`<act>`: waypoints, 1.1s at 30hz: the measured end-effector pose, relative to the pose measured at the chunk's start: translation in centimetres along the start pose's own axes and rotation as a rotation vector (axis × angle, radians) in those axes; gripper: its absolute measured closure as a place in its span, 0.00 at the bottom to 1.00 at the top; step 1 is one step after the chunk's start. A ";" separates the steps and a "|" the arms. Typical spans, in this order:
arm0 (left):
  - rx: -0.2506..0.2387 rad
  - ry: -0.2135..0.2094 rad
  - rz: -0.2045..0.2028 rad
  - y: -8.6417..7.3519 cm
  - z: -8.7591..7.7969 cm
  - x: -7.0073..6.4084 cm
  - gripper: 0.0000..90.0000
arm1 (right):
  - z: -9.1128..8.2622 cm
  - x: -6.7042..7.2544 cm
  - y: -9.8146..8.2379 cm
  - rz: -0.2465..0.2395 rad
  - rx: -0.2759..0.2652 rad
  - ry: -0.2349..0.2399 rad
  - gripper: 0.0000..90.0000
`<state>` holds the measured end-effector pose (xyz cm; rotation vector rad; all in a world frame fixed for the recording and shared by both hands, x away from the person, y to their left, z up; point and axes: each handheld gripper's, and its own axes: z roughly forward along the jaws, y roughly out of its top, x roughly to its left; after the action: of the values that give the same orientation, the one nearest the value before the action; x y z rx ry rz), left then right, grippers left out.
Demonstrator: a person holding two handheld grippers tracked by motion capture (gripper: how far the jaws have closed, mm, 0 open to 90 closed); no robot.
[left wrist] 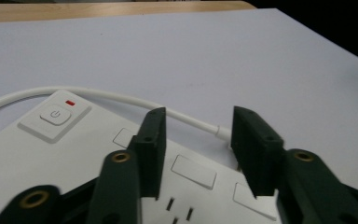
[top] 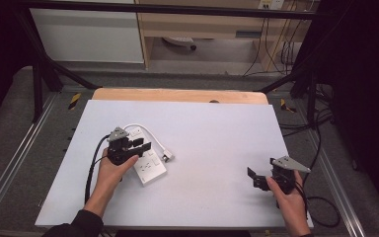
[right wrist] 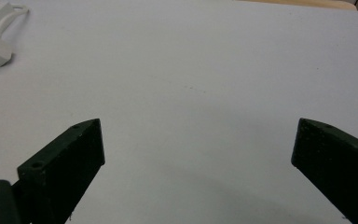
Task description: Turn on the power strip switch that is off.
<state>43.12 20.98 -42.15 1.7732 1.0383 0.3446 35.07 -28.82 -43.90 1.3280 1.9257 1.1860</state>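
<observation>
The left gripper point(top: 139, 146), jaws parted and holding nothing, hovered directly over the power strip point(top: 147, 159) at the table's point(top: 217, 143) left, its long axis running near-right to far-left, while the right gripper point(top: 254, 177) waited wide open, well apart.

A desk point(top: 202, 148) with a pale, matte white top carries the scene; a strip of bare light wood point(top: 177, 95) shows along its far edge, beyond the white sheet. A white power strip point(top: 150, 168) lies flat on the desk, left of the middle, its sockets facing up and a power button point(left wrist: 55, 114) with a small red mark at one end. Its white cord point(top: 150, 132) runs out from the strip's far end, curves over the desk surface just beside the strip, and ends in a plug point(top: 168, 156) lying right of the strip.
</observation>
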 end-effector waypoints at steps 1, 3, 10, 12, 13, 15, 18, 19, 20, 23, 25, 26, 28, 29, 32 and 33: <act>-0.009 0.000 -0.005 0.1 -0.2 -0.1 0.52 | 0.0 0.0 0.0 0.000 0.001 0.000 0.03; -0.031 -0.006 -0.026 0.4 -0.4 -0.2 0.43 | 0.0 0.0 0.0 0.000 0.000 0.000 0.03; -0.033 -0.006 -0.061 0.7 -1.1 -0.4 0.14 | 0.0 0.0 0.0 0.001 -0.002 0.001 0.03; -0.031 -0.006 -0.070 0.8 -1.2 -0.4 0.12 | 0.0 0.0 0.0 0.002 -0.004 0.001 0.03; -0.033 -0.006 -0.080 0.8 -1.3 -0.5 0.12 | 0.0 -0.1 0.0 0.001 -0.006 0.001 0.03; -0.032 -0.001 -0.076 0.9 -1.5 -0.7 0.12 | -0.1 -0.1 0.0 0.006 -0.005 -0.003 0.03; -0.032 0.009 -0.073 1.0 -1.9 -0.9 0.12 | -0.1 -0.1 0.0 0.013 -0.010 0.003 0.03; -0.037 0.011 -0.078 1.0 -2.1 -0.9 0.12 | -0.1 -0.1 0.0 0.014 -0.011 0.003 0.03; -0.038 0.011 -0.080 1.1 -2.2 -0.9 0.12 | -0.1 -0.2 0.1 0.017 -0.013 0.005 0.03; -0.044 0.011 -0.074 1.3 -2.6 -1.0 0.11 | -0.1 -0.1 0.1 0.020 -0.019 0.005 0.03; -0.038 0.022 -0.078 1.3 -2.8 -1.0 0.10 | 0.0 -0.1 0.1 0.020 -0.016 0.005 0.03; -0.034 0.023 -0.082 1.4 -3.0 -1.1 0.09 | 0.0 -0.1 0.1 0.019 -0.014 0.006 0.03; -0.025 0.021 -0.089 1.3 -3.3 -1.1 0.08 | 0.0 -0.2 0.0 0.022 -0.016 0.008 0.03; -0.019 0.029 -0.086 1.3 -3.5 -1.2 0.08 | 0.0 -0.2 0.0 0.022 -0.015 0.007 0.03; -0.021 0.027 -0.075 1.3 -4.1 -1.2 0.08 | 0.1 -0.1 0.1 0.020 -0.015 0.010 0.03; -0.026 0.027 -0.079 1.3 -4.3 -1.1 0.08 | 0.1 0.0 0.1 0.017 -0.014 0.011 0.03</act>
<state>40.28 22.60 -38.87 1.7034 1.1151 0.3316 35.22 -28.79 -43.83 1.3358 1.9144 1.2150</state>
